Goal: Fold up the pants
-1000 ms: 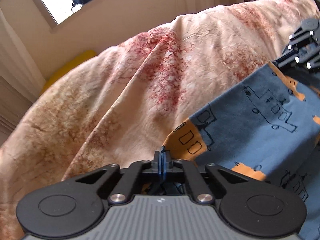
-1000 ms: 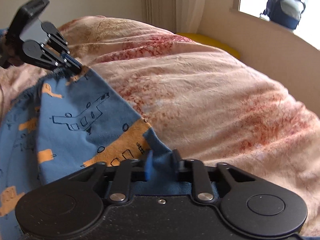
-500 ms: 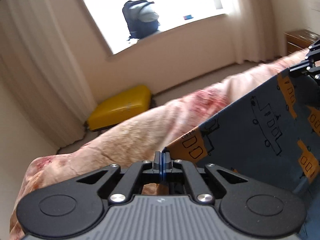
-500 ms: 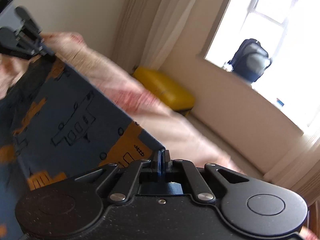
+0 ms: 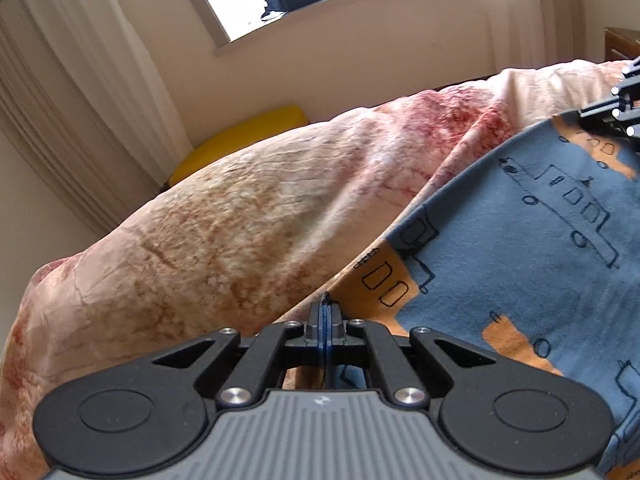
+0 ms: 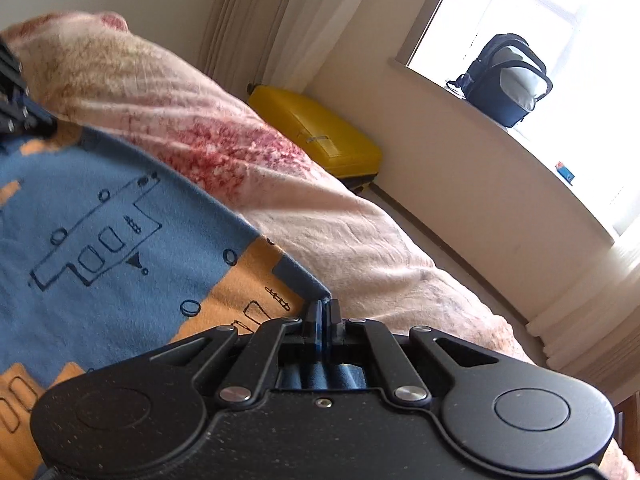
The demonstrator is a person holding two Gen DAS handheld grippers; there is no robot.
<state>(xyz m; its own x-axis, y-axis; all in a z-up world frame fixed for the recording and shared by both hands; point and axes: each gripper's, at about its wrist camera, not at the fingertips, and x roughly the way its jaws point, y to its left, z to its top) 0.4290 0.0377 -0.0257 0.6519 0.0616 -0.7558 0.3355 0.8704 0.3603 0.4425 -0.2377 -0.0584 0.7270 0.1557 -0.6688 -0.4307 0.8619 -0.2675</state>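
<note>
Left claw is pinched tight on one corner of the blue cotton pants with orange patches and black line drawings, and I've got the right claw clamped on the opposite corner of the same edge. Both sets of fingers are pressed together with fabric between them, no gap I can see. Between the two claws the edge runs in a shallow curve, just above the pink and red mottled bedspread; whether the lower cloth rests on the bed I can't tell.

By my reading we're early to midway: the pants are gripped and spread, but no crease or stacked layer shows yet. I'd say the fold itself and the laying flat are both left to do.

Counting: one pair of pants, two claws, one bedspread. Beyond the bed, one yellow hard-shell suitcase on the floor, one dark blue backpack on the windowsill, pale curtains beside the window.
</note>
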